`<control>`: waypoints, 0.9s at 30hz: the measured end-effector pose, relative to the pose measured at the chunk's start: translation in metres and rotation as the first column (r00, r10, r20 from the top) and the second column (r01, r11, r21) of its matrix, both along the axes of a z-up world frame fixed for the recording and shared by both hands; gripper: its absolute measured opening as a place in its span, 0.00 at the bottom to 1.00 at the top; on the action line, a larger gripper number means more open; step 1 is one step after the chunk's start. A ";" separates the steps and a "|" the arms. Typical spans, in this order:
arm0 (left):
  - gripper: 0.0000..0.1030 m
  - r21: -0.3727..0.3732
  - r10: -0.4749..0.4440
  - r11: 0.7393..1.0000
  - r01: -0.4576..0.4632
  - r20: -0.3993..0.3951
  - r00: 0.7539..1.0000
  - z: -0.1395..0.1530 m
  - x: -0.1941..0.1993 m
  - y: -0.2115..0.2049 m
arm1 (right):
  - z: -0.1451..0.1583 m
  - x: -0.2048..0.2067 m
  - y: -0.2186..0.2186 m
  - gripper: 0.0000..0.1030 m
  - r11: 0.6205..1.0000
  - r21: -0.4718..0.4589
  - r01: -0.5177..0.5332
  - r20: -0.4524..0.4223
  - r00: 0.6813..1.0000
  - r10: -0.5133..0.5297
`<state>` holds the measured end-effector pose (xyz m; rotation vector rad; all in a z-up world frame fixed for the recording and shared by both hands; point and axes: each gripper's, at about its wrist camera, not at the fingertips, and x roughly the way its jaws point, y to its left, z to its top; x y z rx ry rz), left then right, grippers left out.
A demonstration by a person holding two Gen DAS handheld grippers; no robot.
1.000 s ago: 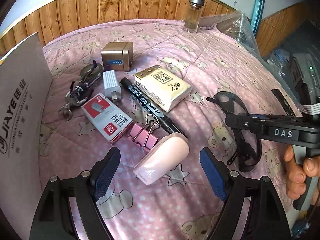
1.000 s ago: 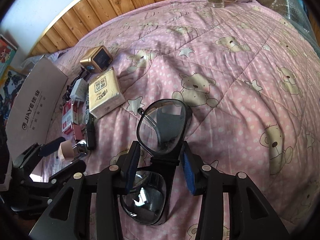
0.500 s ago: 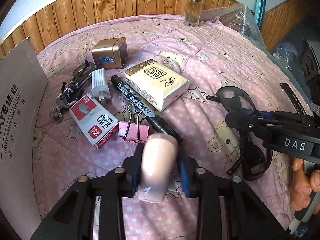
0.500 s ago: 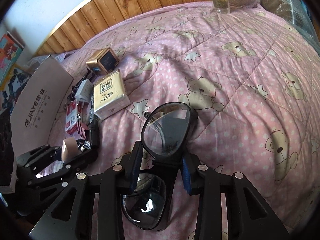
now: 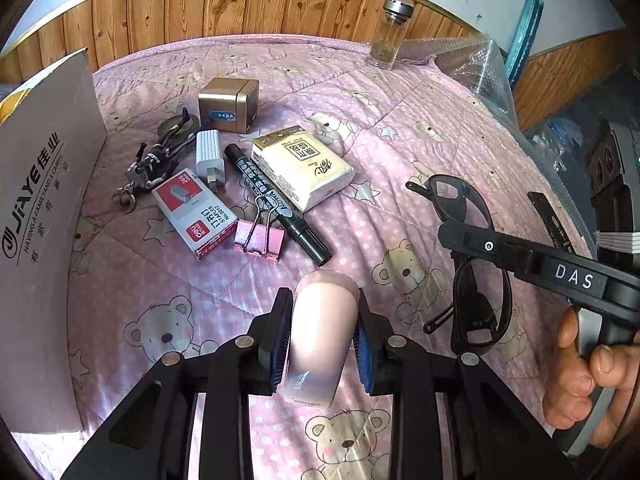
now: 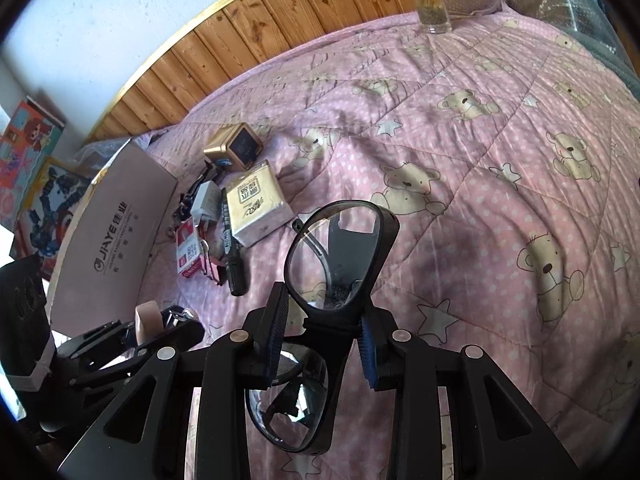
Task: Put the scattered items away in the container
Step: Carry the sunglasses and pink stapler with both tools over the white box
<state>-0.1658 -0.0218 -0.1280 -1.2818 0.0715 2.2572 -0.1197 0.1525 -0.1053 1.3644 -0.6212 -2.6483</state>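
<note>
My left gripper (image 5: 320, 336) is shut on a pale pink oblong case (image 5: 322, 320), held above the pink bear quilt. My right gripper (image 6: 324, 344) is shut on the bridge of black-framed glasses (image 6: 340, 256), lifted off the quilt; in the left wrist view the glasses (image 5: 476, 280) hang at the right. Scattered on the quilt lie a staples box (image 5: 194, 212), pink binder clip (image 5: 260, 236), black marker (image 5: 276, 204), tissue pack (image 5: 304, 166), white plug (image 5: 209, 156), keys (image 5: 154, 164) and a gold cube (image 5: 228, 104). The cardboard box (image 5: 40, 208) stands at the left.
A glass bottle (image 5: 390, 36) stands at the quilt's far edge beside bubble wrap (image 5: 472, 68). A wooden panel wall (image 5: 240, 4) runs behind. A hand (image 5: 584, 380) holds the right gripper's handle. Bare quilt (image 6: 500, 160) spreads to the right.
My left gripper closed on the pink case and lifted it off the quilt. The right gripper has raised the glasses a little higher.
</note>
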 end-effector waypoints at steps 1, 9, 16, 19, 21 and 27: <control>0.29 0.007 0.004 1.000 -0.004 -0.007 1.000 0.004 0.001 -0.002 | 0.002 0.002 -0.002 0.32 1.000 -0.004 -0.005 -0.003 1.000 0.005; 0.29 0.010 0.042 0.999 -0.041 -0.038 0.998 0.029 0.012 -0.015 | 0.017 0.017 -0.021 0.32 1.000 0.005 -0.030 -0.028 0.999 0.030; 0.29 0.015 0.078 0.997 -0.078 -0.053 0.996 0.051 0.022 -0.030 | 0.031 0.033 -0.038 0.33 0.998 0.015 -0.063 -0.045 0.997 0.064; 0.29 0.032 0.091 0.996 -0.089 -0.071 0.993 0.063 0.029 -0.038 | 0.036 0.039 -0.047 0.33 0.997 0.021 -0.076 -0.054 0.996 0.077; 0.29 0.041 0.099 0.995 -0.096 -0.083 0.992 0.070 0.034 -0.043 | 0.041 0.043 -0.054 0.33 0.995 0.031 -0.091 -0.065 0.994 0.093; 0.29 0.061 0.121 0.991 -0.115 -0.111 0.986 0.086 0.046 -0.059 | 0.053 0.052 -0.076 0.33 0.992 0.041 -0.122 -0.087 0.988 0.125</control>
